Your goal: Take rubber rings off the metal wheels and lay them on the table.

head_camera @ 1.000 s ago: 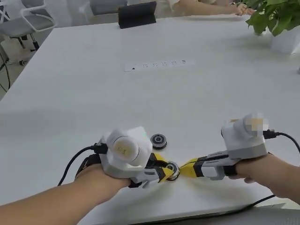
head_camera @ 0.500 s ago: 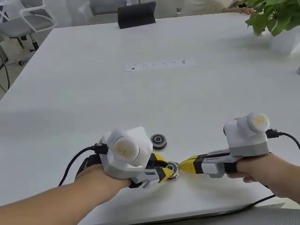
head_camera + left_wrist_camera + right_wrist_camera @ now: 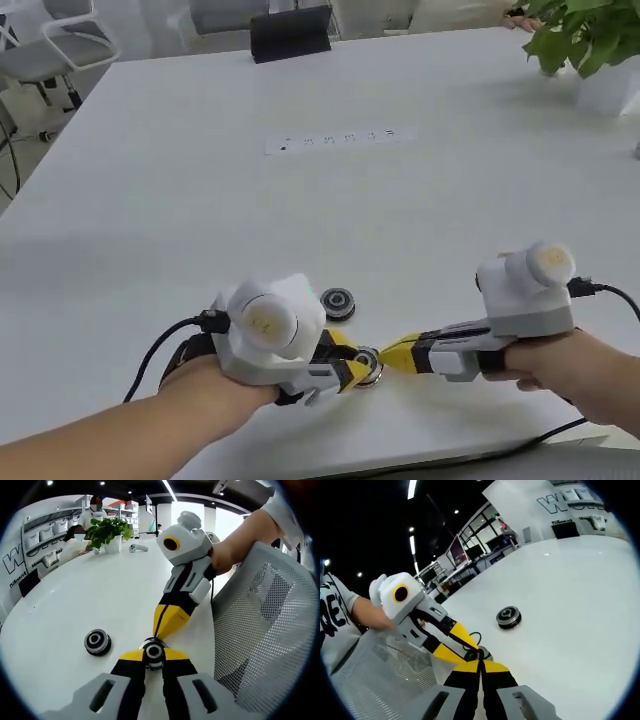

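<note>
On wall (image 3: 520,502), lettering (image 3: 555,501) starts "W"; left hand-held gripper (image 3: 153,656) clamps wheel (image 3: 154,650).

A broad, glossy white tabletop (image 3: 200,200) runs toward the far end of the room, with a slim white power strip (image 3: 340,138) lying flat near its middle. At the far edge stands a black rectangular stand (image 3: 292,32), and a green leafy plant in a white pot (image 3: 580,35) sits at the far right corner. A white-framed office chair with a grey seat (image 3: 45,58) stands beyond the left edge. In the left gripper view a grey mesh chair back (image 3: 260,625) is close by. Wall shelves holding white storage bins (image 3: 47,532) line the far side, and long strip lights (image 3: 167,487) cross a dark ceiling. In the right gripper view, dark computer monitors (image 3: 456,554) stand on desks.
</note>
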A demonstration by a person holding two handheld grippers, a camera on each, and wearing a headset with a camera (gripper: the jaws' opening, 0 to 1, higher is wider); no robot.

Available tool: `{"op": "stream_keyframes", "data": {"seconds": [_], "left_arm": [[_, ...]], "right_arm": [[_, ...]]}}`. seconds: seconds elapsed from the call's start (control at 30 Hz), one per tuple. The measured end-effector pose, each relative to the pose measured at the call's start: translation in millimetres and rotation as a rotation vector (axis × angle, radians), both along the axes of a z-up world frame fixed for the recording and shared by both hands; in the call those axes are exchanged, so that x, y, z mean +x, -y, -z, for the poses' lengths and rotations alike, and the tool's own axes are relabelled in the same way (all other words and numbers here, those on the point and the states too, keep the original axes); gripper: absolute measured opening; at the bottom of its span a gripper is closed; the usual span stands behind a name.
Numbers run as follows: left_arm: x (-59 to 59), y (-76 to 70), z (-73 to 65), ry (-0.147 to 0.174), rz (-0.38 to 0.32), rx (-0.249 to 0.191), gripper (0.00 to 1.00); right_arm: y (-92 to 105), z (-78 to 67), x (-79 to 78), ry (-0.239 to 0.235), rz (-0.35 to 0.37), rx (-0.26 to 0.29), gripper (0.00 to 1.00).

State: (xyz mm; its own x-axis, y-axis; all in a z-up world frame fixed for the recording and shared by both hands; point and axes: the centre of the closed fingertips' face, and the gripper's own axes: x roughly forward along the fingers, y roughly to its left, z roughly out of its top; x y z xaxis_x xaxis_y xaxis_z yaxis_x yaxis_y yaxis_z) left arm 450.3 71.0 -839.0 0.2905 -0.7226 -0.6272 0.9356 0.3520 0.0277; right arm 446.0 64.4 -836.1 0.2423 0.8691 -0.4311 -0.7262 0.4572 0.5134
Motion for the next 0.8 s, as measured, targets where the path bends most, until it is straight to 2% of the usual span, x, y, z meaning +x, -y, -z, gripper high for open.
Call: {"op": "stream_keyframes", "data": {"seconds": [0.37,0.7,0.73,0.77,0.8], "left_arm": [[0.4,0.4,-0.2,0.001,-0.001,0.003,0.07],[0.0,0.4,-0.3,0.008,0.000,0.003,0.07],[-0.1,0.6,-0.4,0.007,-0.001,0.002,0.07],[-0.3,0.9,-0.4,0.007,0.000,0.001,0.07],[-0.2,1.2,0.1,0.006,-0.001,0.004,0.07]], "right_arm": [[-2.9,-1.8,-0.4,0.006,-0.019,0.014,0.00],[-7.6,-3.4,-2.3,0.036,-0.058,0.014,0.00],[-9.8,-5.5,-3.7,0.036,-0.068,0.026,0.00],[-15.1,-11.3,-6.5,0.034,-0.084,0.063,0.00],[-18.6,-18.4,-3.3,0.066,-0.081,0.081,0.00]]}}
